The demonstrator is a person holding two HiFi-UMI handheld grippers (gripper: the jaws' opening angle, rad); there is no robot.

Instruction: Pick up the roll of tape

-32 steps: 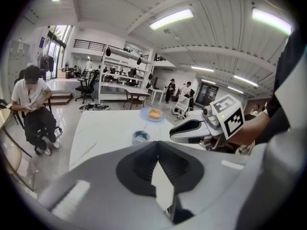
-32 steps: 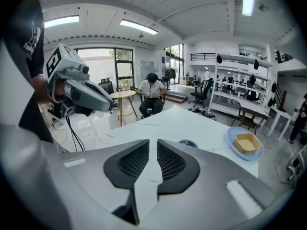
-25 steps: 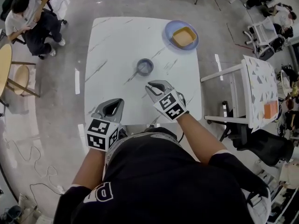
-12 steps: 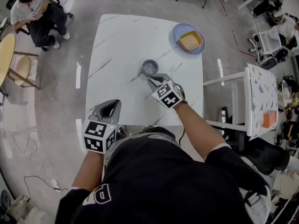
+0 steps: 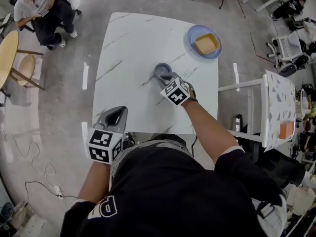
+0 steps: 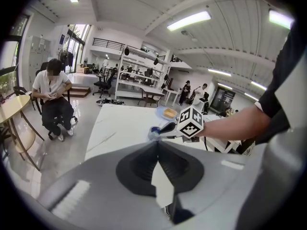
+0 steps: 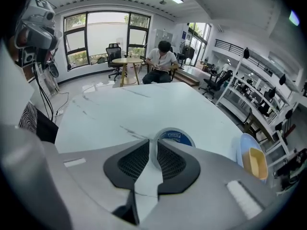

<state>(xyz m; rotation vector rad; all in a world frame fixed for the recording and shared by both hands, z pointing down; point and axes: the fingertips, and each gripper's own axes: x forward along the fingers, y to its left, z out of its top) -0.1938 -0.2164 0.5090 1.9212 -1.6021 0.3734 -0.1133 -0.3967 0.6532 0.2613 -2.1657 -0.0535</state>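
Standing at the roll of tape, the right gripper has its fingers drawn to a narrow slit. The roll's near wall sits in that slit, with one finger outside the roll and the other over its core. This reads as a pinch on the wall, though the firmness of contact cannot be confirmed. The roll lies flat on the white table with its hole axis upright, and most of the ring extends ahead of the fingertips and slightly toward the right-hand finger. It does not appear lifted, so the coming move is judged to be a straight raise, keeping the wall square in the slit so the ring does not swing or slip. The left gripper is clenched with its tips meeting on nothing. The roll is well ahead of its fingers, so the right hand is clearly the nearer. Farther beyond the right fingertips and off to their right, well apart from the roll, a blue plate holds a yellow square tray. No contents can be made out in the tray.
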